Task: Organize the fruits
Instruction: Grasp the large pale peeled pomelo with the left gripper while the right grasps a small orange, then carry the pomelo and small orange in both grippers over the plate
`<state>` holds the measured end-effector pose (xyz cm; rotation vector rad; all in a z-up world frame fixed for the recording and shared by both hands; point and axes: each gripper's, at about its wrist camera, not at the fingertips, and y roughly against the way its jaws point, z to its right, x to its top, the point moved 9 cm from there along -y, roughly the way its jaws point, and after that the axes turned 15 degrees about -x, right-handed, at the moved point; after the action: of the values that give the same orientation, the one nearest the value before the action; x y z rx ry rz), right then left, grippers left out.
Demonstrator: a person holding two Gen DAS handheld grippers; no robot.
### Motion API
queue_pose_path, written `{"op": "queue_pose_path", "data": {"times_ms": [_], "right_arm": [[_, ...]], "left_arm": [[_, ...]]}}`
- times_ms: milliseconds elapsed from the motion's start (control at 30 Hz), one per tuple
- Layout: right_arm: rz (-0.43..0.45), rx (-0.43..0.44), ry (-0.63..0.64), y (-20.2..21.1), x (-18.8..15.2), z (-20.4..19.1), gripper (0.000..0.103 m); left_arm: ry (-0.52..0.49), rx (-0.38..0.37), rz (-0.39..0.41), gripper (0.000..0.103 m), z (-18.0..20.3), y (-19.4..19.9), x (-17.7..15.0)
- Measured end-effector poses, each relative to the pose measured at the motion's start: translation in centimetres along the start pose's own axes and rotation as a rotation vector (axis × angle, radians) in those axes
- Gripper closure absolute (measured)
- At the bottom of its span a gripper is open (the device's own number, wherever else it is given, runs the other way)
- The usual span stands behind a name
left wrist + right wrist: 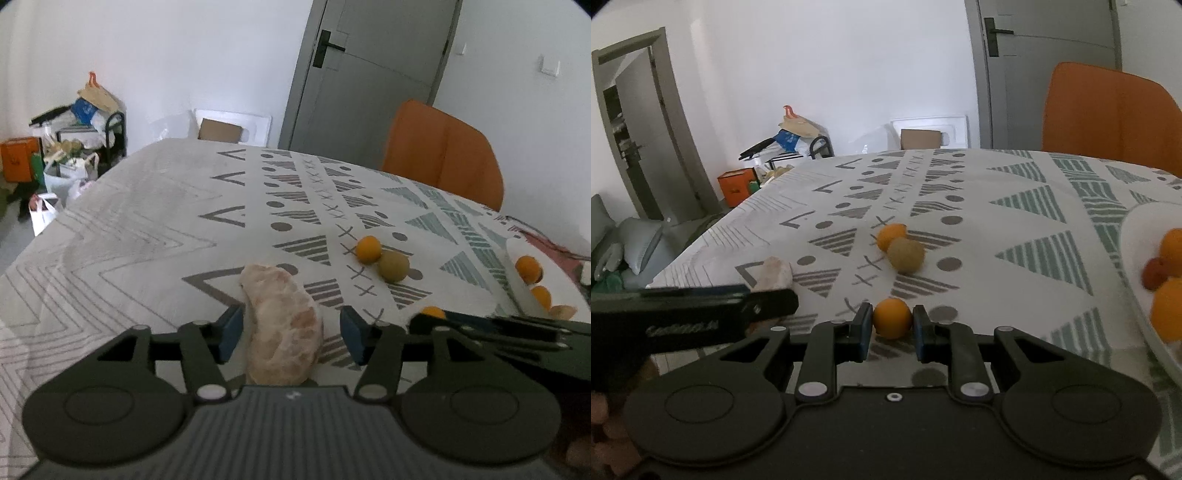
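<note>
A pale pink peeled citrus segment (282, 325) lies on the patterned tablecloth (147, 229) between the fingers of my left gripper (291, 325). Its left pad rests against the segment while the right pad stands clear of it, so the jaws are open. My right gripper (892, 321) is shut on a small orange fruit (892, 317), both pads pressing its sides just above the cloth. Further out, another small orange (892, 234) touches a dull green-brown round fruit (906, 254). A white plate (1137, 236) at the right holds several oranges and a red fruit (1154, 277).
An orange chair (1108, 110) stands behind the table's far right edge, before a grey door (369, 74). Bags and boxes (70, 147) are piled on the floor beyond the left edge. In the right wrist view the left gripper's body (701, 314) crosses the lower left.
</note>
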<state>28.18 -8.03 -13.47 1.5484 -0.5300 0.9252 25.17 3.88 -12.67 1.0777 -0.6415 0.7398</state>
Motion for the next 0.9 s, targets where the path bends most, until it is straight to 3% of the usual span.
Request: {"op": "queue_pose_path", "data": {"times_ms": [167, 233, 267, 900], "right_arm": [[0.002, -0.009, -0.022, 0.4, -0.3, 0.9, 0.081], [0.004, -0.013, -0.024, 0.5, -0.4, 1.2, 0.081], [0.005, -0.013, -0.025, 0.5, -0.5, 1.2, 0.081], [0.111, -0.013, -0.104, 3.5, 1.5, 5.5, 0.081]], "left_arm": [[-0.031, 0.035, 0.0, 0.047, 0.4, -0.5, 0.0], [-0.041, 0.041, 0.002, 0.055, 0.5, -0.5, -0.1], [-0.044, 0.045, 0.005, 0.065, 0.5, -0.5, -0.1], [-0.103, -0.031, 0.039, 0.065, 5.8, -0.1, 2.0]]}}
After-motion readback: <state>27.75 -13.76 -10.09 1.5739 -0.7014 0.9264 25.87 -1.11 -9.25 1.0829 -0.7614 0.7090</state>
